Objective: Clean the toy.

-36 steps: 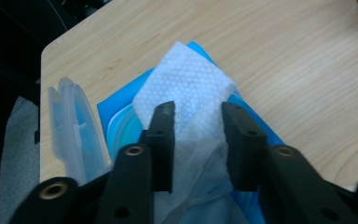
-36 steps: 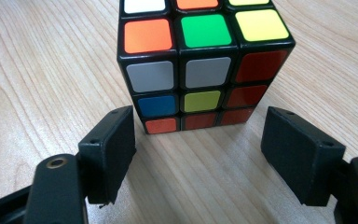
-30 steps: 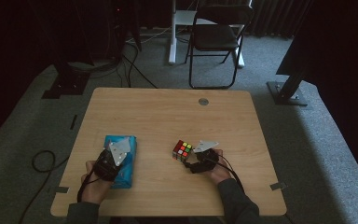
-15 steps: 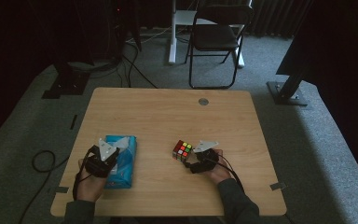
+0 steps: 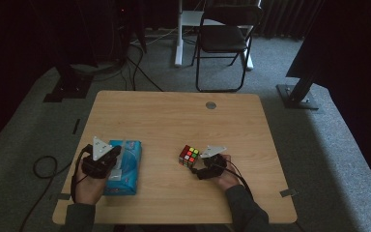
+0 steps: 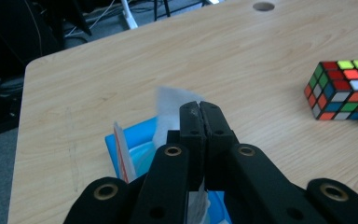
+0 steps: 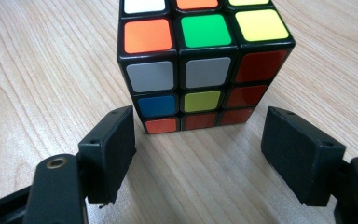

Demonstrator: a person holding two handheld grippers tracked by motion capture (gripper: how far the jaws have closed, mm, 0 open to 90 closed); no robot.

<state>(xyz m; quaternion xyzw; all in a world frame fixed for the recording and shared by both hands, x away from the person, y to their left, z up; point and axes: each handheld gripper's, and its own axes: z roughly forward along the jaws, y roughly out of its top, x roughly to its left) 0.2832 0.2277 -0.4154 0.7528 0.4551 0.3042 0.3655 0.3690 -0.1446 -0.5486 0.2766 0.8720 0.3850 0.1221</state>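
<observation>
Here, my left gripper (image 6: 199, 109) has its jaws pressed tight together on a thin white tissue (image 6: 170, 112), which stands up behind the jaw tips and also hangs below them. Directly under it lies the blue tissue pack (image 6: 135, 149), flat on the wooden table (image 6: 121, 70), near the left front corner as the high view shows it; the gripper sits over the pack's left half. From the high view the tissue itself is too small to make out. My right gripper (image 7: 198, 140) rests low over the table with its jaws spread wide and holding nothing. The Rubik's cube (image 7: 200, 60) stands just beyond the jaw tips, squarely opposite the gap, not touched by either pad. Its near face shows orange, green and yellow on top, two white and a red beneath, then blue, yellow, red. In the high view the cube sits right of the table's centre, well apart from the tissue pack. A round grommet (image 5: 211, 105) marks the table's far edge.
</observation>
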